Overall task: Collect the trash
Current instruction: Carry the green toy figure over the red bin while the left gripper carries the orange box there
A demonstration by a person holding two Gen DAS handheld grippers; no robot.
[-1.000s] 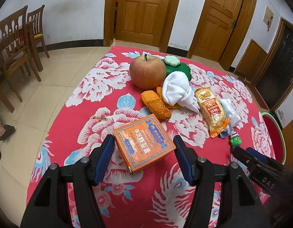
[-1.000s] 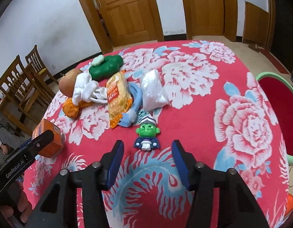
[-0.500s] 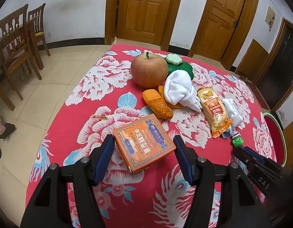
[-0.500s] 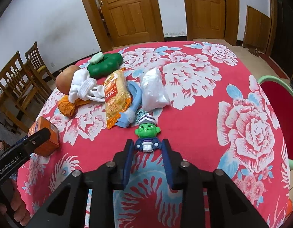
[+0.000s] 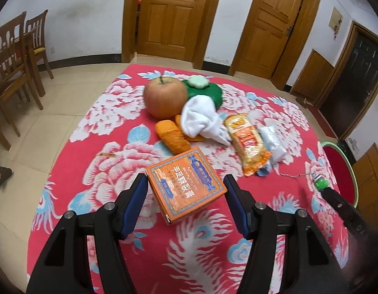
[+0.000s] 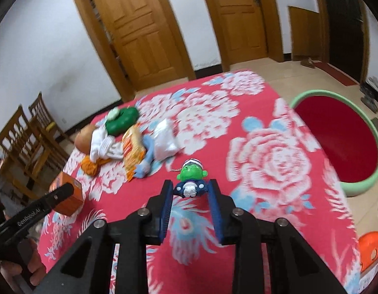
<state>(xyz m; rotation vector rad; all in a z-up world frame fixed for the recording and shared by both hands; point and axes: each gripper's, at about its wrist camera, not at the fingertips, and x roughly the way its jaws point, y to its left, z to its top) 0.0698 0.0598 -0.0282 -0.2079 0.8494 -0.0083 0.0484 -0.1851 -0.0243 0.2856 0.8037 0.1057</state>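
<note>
R gripper (image 6: 190,192) clamped on green-headed figurine (image 6: 190,177); L gripper (image 5: 186,191) around orange box (image 5: 186,183).

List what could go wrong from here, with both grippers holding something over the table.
The right gripper pinches only the lower body of the green-headed toy figure; it could slip out. Its bead chain trails on the cloth and might snag. The orange box sits cornerwise between the left gripper pads and could twist loose.

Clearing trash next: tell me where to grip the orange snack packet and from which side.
Grip the orange snack packet across its narrow middle, from above. It lies flat and long, with the white cloth against one long side and the clear bag against the other, so come down carefully between them.
</note>
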